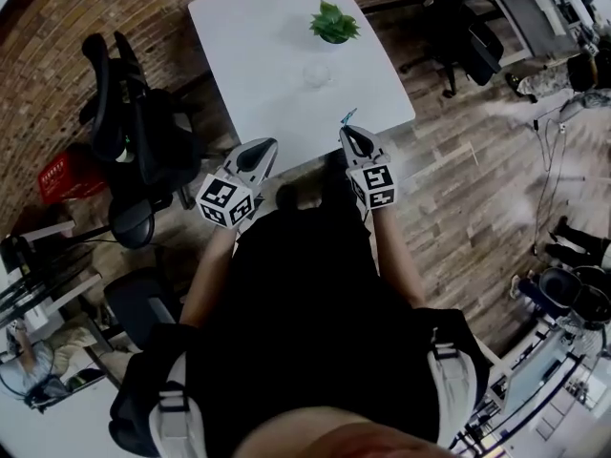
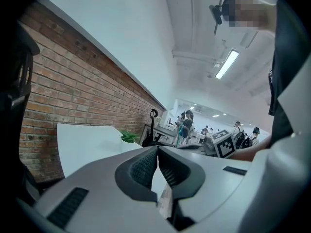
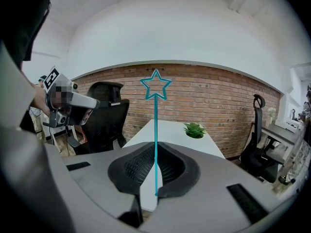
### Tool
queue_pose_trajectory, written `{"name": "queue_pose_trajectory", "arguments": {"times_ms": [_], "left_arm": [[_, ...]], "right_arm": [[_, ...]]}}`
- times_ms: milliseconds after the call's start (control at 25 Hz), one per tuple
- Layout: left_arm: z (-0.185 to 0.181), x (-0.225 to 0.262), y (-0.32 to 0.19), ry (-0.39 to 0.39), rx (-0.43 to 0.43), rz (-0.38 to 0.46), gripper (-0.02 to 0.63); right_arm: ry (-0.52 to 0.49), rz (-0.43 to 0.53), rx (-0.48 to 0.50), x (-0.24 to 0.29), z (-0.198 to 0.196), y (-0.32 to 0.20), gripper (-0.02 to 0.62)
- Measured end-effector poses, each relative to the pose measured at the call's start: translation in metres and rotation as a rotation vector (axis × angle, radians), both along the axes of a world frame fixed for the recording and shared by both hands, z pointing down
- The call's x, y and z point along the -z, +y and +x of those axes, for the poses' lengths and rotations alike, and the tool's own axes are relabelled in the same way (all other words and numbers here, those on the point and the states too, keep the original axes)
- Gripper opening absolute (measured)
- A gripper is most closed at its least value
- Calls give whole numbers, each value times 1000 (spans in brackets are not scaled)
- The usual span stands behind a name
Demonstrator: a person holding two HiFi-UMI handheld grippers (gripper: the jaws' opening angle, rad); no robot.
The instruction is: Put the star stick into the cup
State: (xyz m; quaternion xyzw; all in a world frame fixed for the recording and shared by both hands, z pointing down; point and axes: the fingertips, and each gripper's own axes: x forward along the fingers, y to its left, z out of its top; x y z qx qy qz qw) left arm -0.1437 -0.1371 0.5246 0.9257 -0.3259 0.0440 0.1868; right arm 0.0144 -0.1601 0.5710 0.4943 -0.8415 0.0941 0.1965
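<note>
The right gripper [image 3: 155, 168] has its jaws closed on the star stick [image 3: 155, 125], which stands upright with the star on top. The left gripper [image 2: 158, 154] has its jaws pressed together with nothing between them. Both are at the near edge of the worktop [image 1: 253, 60]. The cup [image 1: 317, 74] stands further back on the worktop, well apart from the stick, with a plant [image 1: 334, 22] just beyond it.

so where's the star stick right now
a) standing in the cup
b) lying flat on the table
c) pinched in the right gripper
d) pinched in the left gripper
c: in the right gripper view the star stick stands upright between the closed jaws of the right gripper, while the cup sits apart, farther out on the table.
</note>
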Motion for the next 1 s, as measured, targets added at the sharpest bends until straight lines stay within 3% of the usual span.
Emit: {"name": "queue_pose_trajectory", "arguments": {"times_ms": [320, 1000], "left_arm": [[-7, 1, -28, 5, 140, -9, 23], [18, 10, -88, -26, 316, -17, 23]], "right_arm": [[-5, 2, 138, 10, -13, -57, 15], [-33, -33, 322, 2, -4, -147, 15]]}}
